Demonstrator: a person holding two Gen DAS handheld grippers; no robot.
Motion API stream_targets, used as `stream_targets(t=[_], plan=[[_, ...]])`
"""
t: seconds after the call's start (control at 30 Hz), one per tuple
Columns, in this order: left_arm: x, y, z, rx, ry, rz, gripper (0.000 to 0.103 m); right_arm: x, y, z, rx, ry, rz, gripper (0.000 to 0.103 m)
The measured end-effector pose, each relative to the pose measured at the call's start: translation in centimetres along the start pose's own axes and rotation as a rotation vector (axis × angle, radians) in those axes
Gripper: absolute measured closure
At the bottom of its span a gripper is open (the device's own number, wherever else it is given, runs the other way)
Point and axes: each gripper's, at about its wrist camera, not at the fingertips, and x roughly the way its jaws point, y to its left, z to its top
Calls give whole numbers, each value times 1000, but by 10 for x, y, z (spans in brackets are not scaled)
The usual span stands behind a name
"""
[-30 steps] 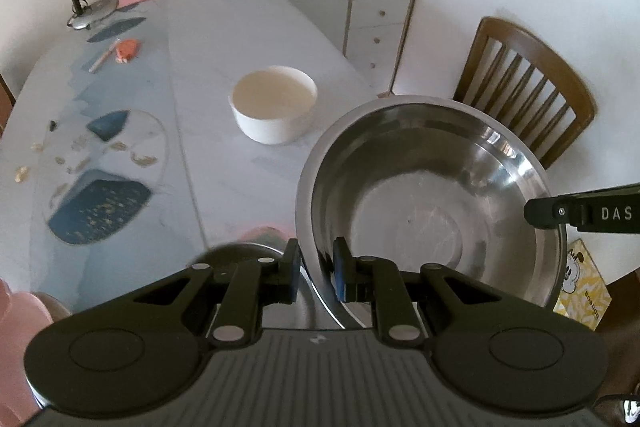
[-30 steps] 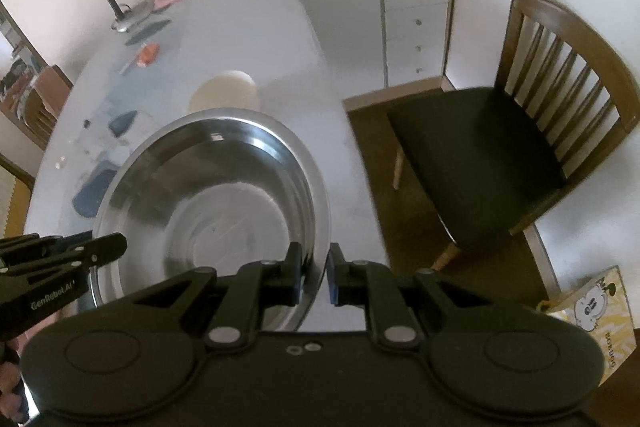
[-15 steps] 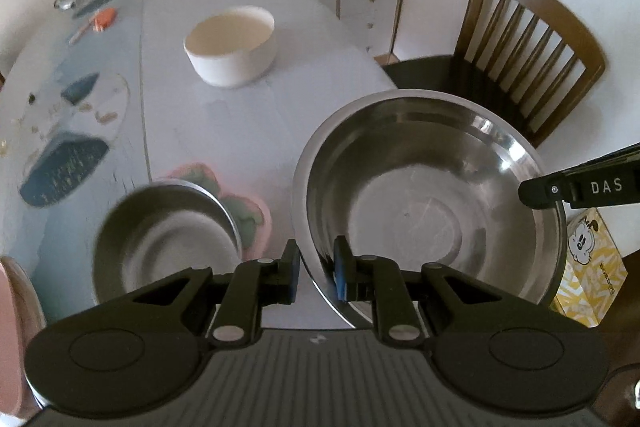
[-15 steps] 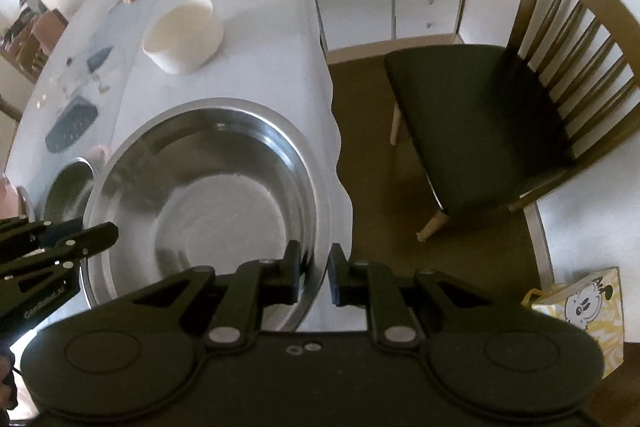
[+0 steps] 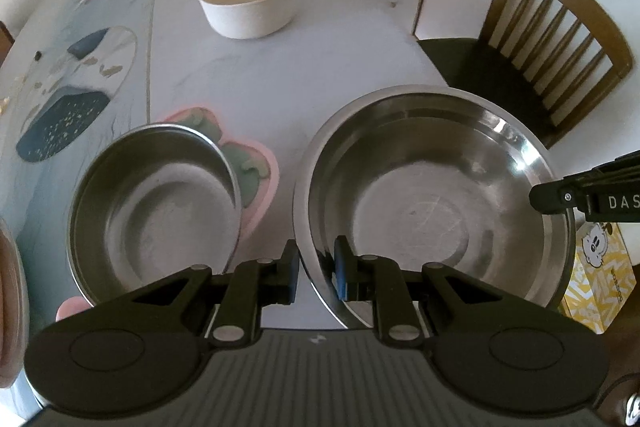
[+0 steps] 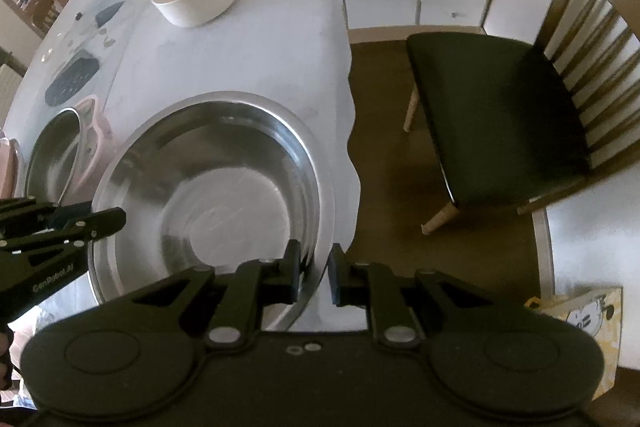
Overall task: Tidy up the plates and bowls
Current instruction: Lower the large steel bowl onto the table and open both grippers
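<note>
Small steel bowl (image 5: 156,203): left of the large steel bowl, just beside it without touching; seated partly over a pink mat (image 5: 256,171); likely light, rigid, slick-walled.
Left gripper (image 5: 316,269): clamped on the near-left rim of the large steel bowl (image 5: 436,195), one pad outside the wall, one inside.
Large steel bowl: held between both grippers over the near right edge of the surface (image 5: 260,67); contact with that surface not clear from either view.
Handling of the large bowl: thin polished metal, stiff, probably light for its width; smooth rim apt to slide in the pads, hence a pinch at two opposite rim points and a level carry.
White bowl (image 5: 248,3): beyond the large steel bowl, well apart, upright and empty; looks ceramic or similar, so heavier and chip-prone; best taken by the straight wall or rim.
Right gripper (image 6: 314,273): closed on the near-right rim of the same large bowl, wall between the pads.
</note>
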Motion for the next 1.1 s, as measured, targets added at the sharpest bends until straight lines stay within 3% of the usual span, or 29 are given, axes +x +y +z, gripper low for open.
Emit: stream_targets(t=[0.8,1.1], plan=[[8,60,10,-142,24,100,86,26,46,24,-133,-5,60,88],[6,60,9,-173,53,64,86,26,50,31,-166,7,62,87]])
